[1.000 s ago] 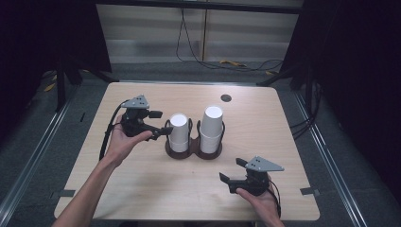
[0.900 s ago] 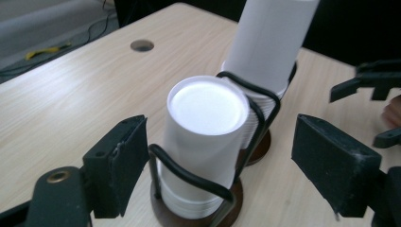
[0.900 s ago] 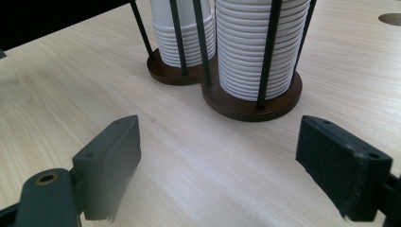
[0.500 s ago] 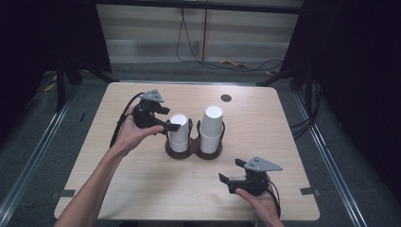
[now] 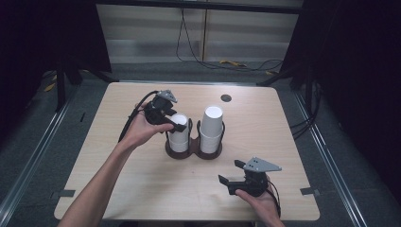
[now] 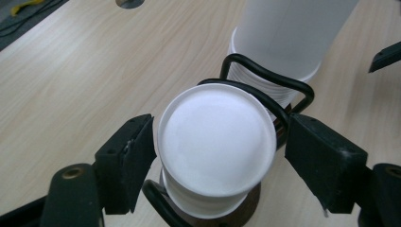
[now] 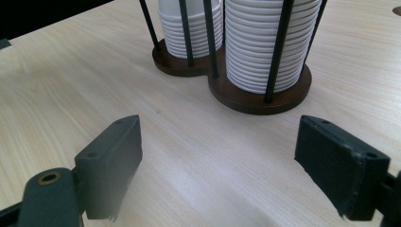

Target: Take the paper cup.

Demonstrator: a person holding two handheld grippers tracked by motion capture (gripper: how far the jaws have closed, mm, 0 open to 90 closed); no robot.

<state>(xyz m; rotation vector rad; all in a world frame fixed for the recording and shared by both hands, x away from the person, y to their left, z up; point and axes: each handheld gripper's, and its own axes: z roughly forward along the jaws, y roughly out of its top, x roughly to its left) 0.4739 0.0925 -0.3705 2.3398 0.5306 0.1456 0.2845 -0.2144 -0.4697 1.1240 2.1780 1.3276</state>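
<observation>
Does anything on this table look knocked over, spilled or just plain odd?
Nothing stands out. Both stacks of white cups, the left stack and the taller right stack, stand upright in the wire holder. The wooden table shows no spill.

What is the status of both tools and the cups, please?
Left tool astride shorter cup stack, jaws just closing, pads not touching yet. Right tool open, empty, near table edge. Wire holder hugs stack, may snag.
</observation>
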